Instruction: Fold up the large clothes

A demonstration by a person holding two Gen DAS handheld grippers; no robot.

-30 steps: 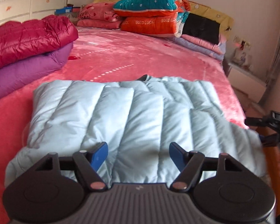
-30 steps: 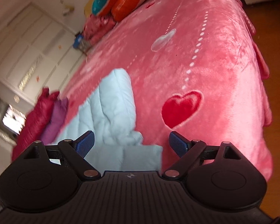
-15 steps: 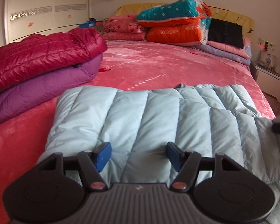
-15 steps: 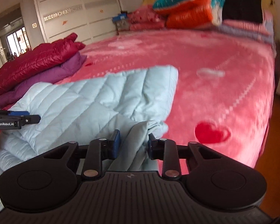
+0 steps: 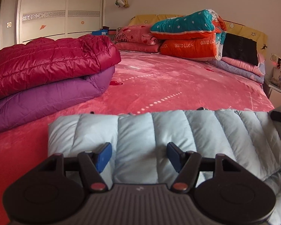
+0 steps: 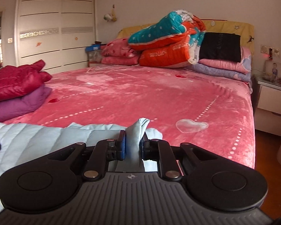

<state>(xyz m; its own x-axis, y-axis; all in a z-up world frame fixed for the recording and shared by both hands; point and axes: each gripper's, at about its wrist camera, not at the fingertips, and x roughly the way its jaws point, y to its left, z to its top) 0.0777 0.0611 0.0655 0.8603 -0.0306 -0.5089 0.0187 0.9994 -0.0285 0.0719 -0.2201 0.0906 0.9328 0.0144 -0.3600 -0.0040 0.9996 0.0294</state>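
Observation:
A light blue quilted down jacket [image 5: 159, 131] lies on the pink bed at the near edge; it also shows in the right wrist view [image 6: 46, 136]. My left gripper [image 5: 139, 155] is open, its blue pads low over the jacket's near part with fabric between them. My right gripper [image 6: 132, 142] is shut on a bunched fold of the light blue jacket [image 6: 138, 129], which sticks up between the pads. The right gripper's tip shows at the right edge of the left wrist view [image 5: 279, 115].
A folded crimson jacket [image 5: 46, 60] lies on a folded purple one [image 5: 46, 95] at the left of the bed [image 5: 168, 86]. Quilts and pillows [image 5: 189, 35] are stacked at the headboard. A white nightstand [image 6: 273, 97] and wooden floor are right of the bed.
My right gripper swung round, closed on a fold of the blue jacket and now holds it pinched. My left gripper dropped lower over the jacket and stayed open.

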